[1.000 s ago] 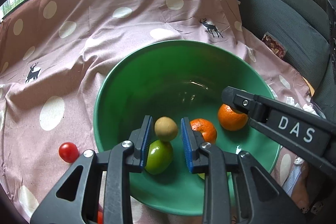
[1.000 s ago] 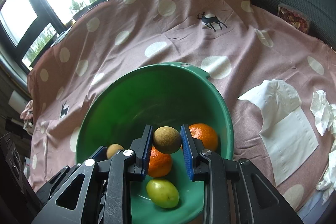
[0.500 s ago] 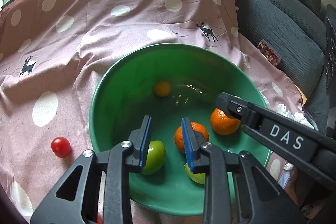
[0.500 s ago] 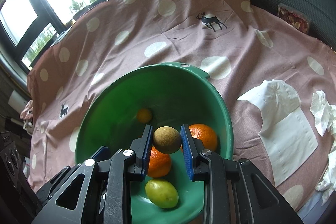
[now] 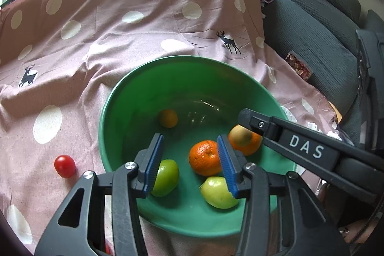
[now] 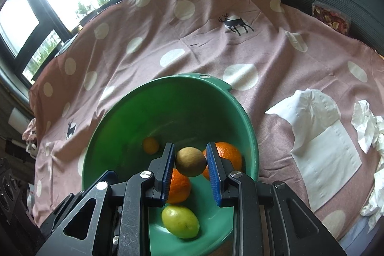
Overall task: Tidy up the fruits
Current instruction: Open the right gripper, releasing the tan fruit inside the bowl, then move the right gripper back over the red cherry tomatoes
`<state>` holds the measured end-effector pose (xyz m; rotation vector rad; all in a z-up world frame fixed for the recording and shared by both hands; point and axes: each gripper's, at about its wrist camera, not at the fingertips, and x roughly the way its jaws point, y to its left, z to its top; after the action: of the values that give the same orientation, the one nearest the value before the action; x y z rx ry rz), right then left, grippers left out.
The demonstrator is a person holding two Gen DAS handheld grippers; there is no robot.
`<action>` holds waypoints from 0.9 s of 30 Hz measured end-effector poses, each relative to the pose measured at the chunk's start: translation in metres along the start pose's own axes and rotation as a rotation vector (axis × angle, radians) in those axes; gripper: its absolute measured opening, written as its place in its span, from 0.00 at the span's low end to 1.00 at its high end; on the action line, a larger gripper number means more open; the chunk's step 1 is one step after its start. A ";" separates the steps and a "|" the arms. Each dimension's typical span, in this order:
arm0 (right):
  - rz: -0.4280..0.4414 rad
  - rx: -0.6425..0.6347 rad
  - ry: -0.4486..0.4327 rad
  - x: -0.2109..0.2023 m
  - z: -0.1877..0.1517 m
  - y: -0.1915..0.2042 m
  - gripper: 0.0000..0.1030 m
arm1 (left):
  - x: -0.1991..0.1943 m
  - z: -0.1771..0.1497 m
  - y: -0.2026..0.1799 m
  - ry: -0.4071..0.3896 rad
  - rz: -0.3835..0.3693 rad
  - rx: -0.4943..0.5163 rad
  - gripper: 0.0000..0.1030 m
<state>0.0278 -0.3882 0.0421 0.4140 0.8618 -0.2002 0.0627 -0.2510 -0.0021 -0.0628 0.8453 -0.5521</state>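
**Inspector:** Status of both tools first. The left gripper (image 5: 190,161) hangs over the near part of the green basin (image 5: 112,112); its jaws are opening and nothing sits between the pads. The right gripper (image 6: 190,166) is clenched on a brown kiwi (image 6: 190,161), held above the fruit in the basin.

**Assistant:** Where does the fruit lie?

**Inspector:** Inside the basin: a small orange fruit (image 5: 168,118) by the far wall, a mandarin (image 5: 204,157) near the middle, a second orange (image 5: 249,143) on the right, a green fruit (image 5: 166,178) on the near left and a yellow-green one (image 5: 219,193) on the near right. A cherry tomato (image 5: 64,166) rests outside on the spotted cloth (image 5: 120,40), left of the basin and apart from its rim.

**Assistant:** Risks?

**Inspector:** My judgement: the kiwi, let go from this height, would strike the mandarin below and could bounce or bruise. The two tools sit close over one basin, the right one's finger crossing just beside the left; a careless swing could knock them together. The tomato is round, on soft creased cloth, and may roll if nudged.

**Assistant:** Room to move?

**Inspector:** Open basin floor lies at the far left. The cloth far and left of the basin is bare; tissues (image 6: 321,148) occupy the right, and a grey sofa (image 5: 324,40) bounds that side.
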 end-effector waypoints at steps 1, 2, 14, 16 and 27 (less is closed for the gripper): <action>0.000 0.001 -0.001 0.000 0.000 0.000 0.28 | -0.004 0.000 0.000 -0.006 -0.002 -0.005 0.45; 0.001 0.003 -0.003 -0.001 0.000 -0.001 0.28 | -0.010 0.000 0.000 -0.016 0.008 0.000 0.47; 0.040 -0.066 -0.080 -0.028 -0.002 0.025 0.56 | -0.099 -0.011 0.040 -0.121 0.154 -0.027 0.61; 0.051 -0.097 -0.087 -0.032 -0.004 0.036 0.56 | -0.115 -0.015 0.053 -0.141 0.185 -0.050 0.63; 0.212 -0.287 -0.033 -0.037 -0.028 0.108 0.56 | -0.157 -0.056 0.130 -0.137 0.257 -0.210 0.66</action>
<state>0.0209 -0.2782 0.0832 0.2304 0.7938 0.1115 -0.0040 -0.0538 0.0342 -0.1786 0.7614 -0.2137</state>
